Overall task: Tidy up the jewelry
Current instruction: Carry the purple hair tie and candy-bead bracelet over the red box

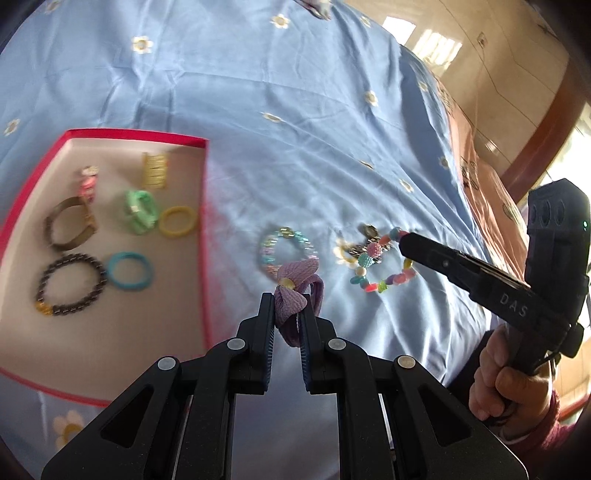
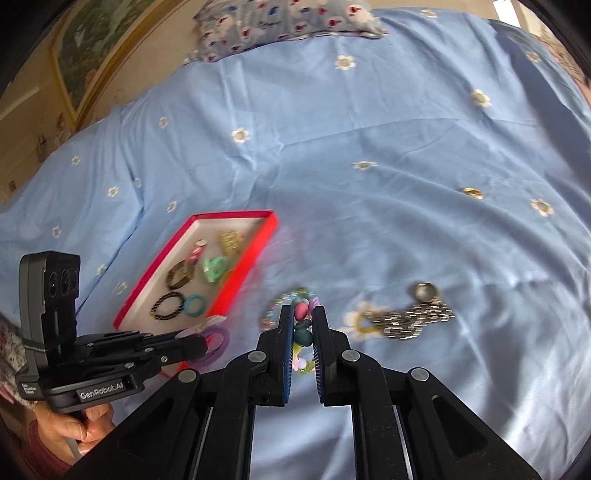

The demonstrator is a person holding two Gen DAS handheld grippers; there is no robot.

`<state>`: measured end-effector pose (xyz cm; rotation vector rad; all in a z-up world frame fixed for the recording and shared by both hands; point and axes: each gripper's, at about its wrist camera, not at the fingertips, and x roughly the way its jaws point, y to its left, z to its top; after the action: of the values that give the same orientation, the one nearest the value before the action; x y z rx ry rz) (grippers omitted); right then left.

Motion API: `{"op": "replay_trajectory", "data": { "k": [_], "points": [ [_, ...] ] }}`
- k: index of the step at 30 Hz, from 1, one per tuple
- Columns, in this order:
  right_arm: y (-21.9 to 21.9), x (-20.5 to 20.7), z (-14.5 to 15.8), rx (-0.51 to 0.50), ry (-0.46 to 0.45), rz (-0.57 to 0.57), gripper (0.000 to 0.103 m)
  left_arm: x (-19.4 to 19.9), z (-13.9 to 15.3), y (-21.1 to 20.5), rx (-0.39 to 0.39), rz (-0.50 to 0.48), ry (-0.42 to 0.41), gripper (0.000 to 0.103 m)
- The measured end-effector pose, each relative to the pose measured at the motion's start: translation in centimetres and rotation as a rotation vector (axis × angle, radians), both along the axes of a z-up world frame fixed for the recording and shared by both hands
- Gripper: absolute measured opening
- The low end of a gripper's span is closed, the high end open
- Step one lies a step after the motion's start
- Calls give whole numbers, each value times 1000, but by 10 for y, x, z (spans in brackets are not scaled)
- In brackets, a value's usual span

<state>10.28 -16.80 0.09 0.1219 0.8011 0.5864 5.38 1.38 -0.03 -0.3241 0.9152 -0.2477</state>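
Note:
My left gripper [image 1: 287,306] is shut on a purple bow hair tie [image 1: 295,291], held above the blue sheet just right of the red box [image 1: 202,236]; it also shows in the right wrist view [image 2: 216,338]. My right gripper [image 2: 303,314] is shut on a colourful bead bracelet [image 2: 301,314], which in the left wrist view [image 1: 384,273] hangs from its fingertips. A pastel bead bracelet [image 1: 286,251] lies between them on the sheet. The box holds several rings and bracelets, among them a blue ring [image 1: 130,271] and a dark bead bracelet [image 1: 70,288].
A silver chain with a ring [image 2: 413,314] lies on the sheet right of my right gripper. A small gold ring [image 2: 473,192] lies further back right. A floral pillow [image 2: 288,26] sits at the bed's far end. The bed edge runs along the right in the left wrist view.

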Motion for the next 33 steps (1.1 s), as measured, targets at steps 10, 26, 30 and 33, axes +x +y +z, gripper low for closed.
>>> {"op": "replay_trajectory", "data": {
  "k": [10, 26, 30, 33],
  "points": [
    [44, -7, 3, 5, -3, 102, 9, -16, 1, 46, -1, 101, -2, 11],
    [126, -14, 4, 16, -3, 276, 9, -37, -8, 112, -2, 248, 16, 11],
    [148, -16, 2, 15, 0, 316, 9, -41, -12, 126, -3, 279, 24, 11],
    [163, -16, -2, 14, 13, 341, 9, -43, -15, 135, -2, 300, 29, 11]
  ]
}}
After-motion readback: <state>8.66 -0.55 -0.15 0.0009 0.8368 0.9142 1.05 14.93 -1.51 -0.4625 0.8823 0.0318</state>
